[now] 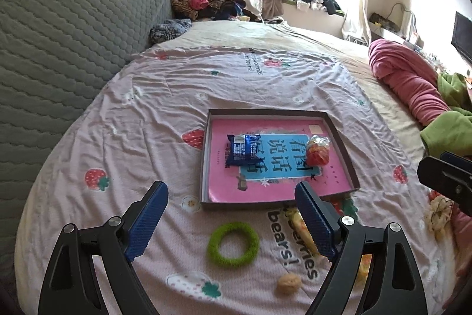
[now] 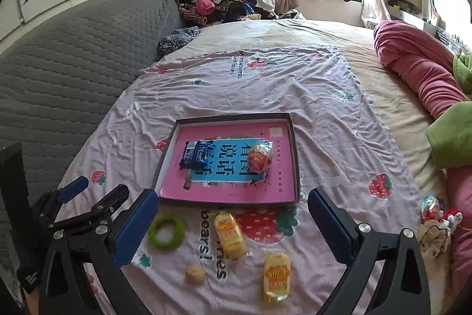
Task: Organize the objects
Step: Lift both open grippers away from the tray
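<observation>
- Bedroom light falls on a wide bed whose strawberry-print sheet serves as the work surface, with a grey quilted headboard at ten o'clock and heaped clothes by the window beyond.
- Both tools hang above the sheet, angled down over the clutter, which suggests a pause between picks.
- Left gripper: its blue pads stand wide apart, with nothing between them and nothing touched.
- Right gripper: likewise spread wide and empty; the left tool shows at its nine o'clock.
- Just ahead, at twelve o'clock, lies the shallow tray, lined with a pink book, evidently the collecting place.
- Inside it already rest a blue snack packet and a red-orange wrapped sweet, apart from each other.
- Still loose on the sheet, nearer than the tray: a green fuzzy ring, two yellow snack packs and a small tan ball.
- At three o'clock more wrapped bits lie by the pink blanket, probably awaiting their turn.
</observation>
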